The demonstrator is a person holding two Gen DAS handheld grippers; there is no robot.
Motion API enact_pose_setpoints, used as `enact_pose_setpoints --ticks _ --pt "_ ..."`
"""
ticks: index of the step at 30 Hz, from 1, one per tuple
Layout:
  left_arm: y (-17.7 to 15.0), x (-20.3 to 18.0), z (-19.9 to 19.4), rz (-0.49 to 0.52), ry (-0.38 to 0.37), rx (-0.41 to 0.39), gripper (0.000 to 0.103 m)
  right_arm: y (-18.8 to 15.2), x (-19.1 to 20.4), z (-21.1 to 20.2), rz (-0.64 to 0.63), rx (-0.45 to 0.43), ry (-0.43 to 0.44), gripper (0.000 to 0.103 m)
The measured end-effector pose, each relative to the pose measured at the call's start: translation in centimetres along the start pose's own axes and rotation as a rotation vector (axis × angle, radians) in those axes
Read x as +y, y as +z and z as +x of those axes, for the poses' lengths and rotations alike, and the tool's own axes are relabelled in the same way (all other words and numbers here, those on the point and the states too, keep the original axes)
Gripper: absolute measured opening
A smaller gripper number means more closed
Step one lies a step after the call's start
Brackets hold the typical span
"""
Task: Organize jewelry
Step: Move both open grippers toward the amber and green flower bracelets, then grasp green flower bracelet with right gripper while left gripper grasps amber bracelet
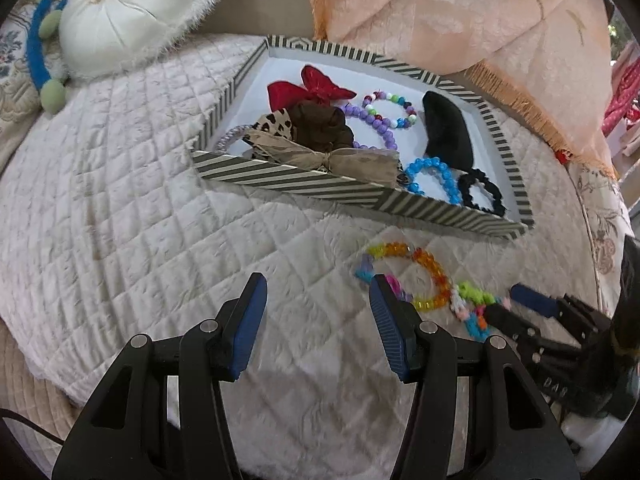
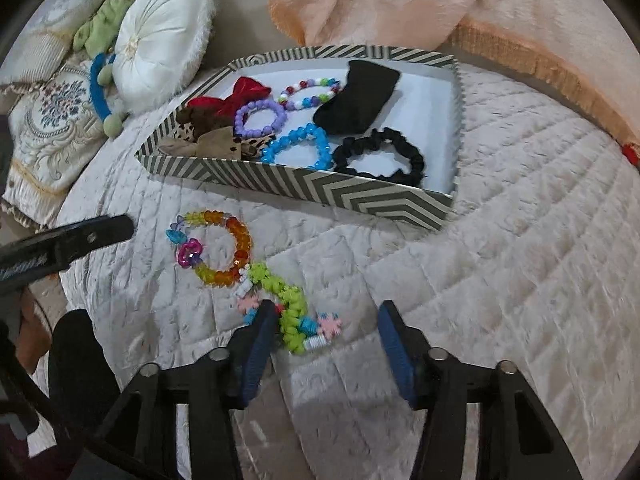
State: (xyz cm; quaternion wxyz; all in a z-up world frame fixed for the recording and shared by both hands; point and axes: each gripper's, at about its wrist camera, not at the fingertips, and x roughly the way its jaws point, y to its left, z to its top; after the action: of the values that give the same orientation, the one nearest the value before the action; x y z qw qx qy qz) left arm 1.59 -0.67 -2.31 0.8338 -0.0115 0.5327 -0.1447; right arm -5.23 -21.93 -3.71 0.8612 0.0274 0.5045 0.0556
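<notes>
A striped tray (image 1: 288, 180) (image 2: 360, 196) on the quilted bed holds a red bow (image 1: 316, 88), brown and tan hair pieces (image 1: 320, 128), purple (image 2: 256, 118), multicolour (image 2: 310, 90) and blue bead bracelets (image 2: 298, 146), a black pouch (image 2: 356, 96) and a black scrunchie (image 2: 380, 156). In front of the tray lie an orange-yellow bead bracelet (image 1: 420, 276) (image 2: 218, 246) and a green-pink bracelet (image 2: 294, 314) (image 1: 474, 306). My left gripper (image 1: 318, 320) is open and empty above the quilt, left of the orange bracelet. My right gripper (image 2: 326, 350) is open, its left finger beside the green bracelet.
A white round cushion (image 1: 128, 12) (image 2: 160, 40) and a blue-and-green plush toy (image 1: 40, 48) lie at the back left. A peach fringed blanket (image 1: 460, 28) (image 2: 440, 0) lies behind the tray. Embroidered pillows (image 2: 48, 128) sit at the left. The quilt (image 1: 120, 200) surrounds the tray.
</notes>
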Motion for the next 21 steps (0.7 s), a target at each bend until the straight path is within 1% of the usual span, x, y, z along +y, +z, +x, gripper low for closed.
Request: enact_pose_setpoints --ticks 2,6,9,10,11,14,15,16,17,18,21 --pt "0.6 -0.1 1.2 -0.004 0.005 0.013 0.053 0.1 0.4 0.4 -0.037 -0.003 -0.008 0.046" --pt "1.1 -1.2 3.0 0.027 0.003 0.053 0.053 0.2 1.4 0.6 -0.098 0.016 0.014 0.044" --pt "1.2 -2.1 4.3 0.063 0.029 0.068 0.053 0.4 1.8 1.2 -0.146 0.021 0.005 0.04" --pt "1.2 -2.3 4.8 0.069 0.035 0.077 0.053 0.6 1.7 1.3 -0.147 0.015 0.015 0.036" --pt "1.2 -2.5 5.1 0.074 0.041 0.077 0.053 0.7 1.6 1.4 -0.147 0.012 0.025 0.029" --pt "1.1 -2.7 5.3 0.089 0.037 0.052 0.052 0.9 1.4 1.2 -0.133 -0.001 0.046 0.017" --pt "1.2 -2.6 5.2 0.083 0.024 0.047 0.038 0.9 1.0 1.0 -0.111 0.0 0.07 0.014" --pt "1.3 -2.5 5.2 0.079 0.018 0.043 0.028 0.9 0.8 0.7 -0.099 -0.005 0.077 0.014" --pt "1.4 -2.3 5.2 0.07 0.026 0.04 0.014 0.9 0.5 0.3 -0.079 -0.021 0.085 0.013" --pt "1.5 -1.9 5.0 0.057 0.023 0.037 0.01 0.9 0.3 -0.1 -0.067 -0.03 0.092 0.013" --pt "1.6 -1.1 4.3 0.018 -0.025 0.04 0.008 1.0 -0.2 -1.7 -0.03 -0.068 0.119 0.013"
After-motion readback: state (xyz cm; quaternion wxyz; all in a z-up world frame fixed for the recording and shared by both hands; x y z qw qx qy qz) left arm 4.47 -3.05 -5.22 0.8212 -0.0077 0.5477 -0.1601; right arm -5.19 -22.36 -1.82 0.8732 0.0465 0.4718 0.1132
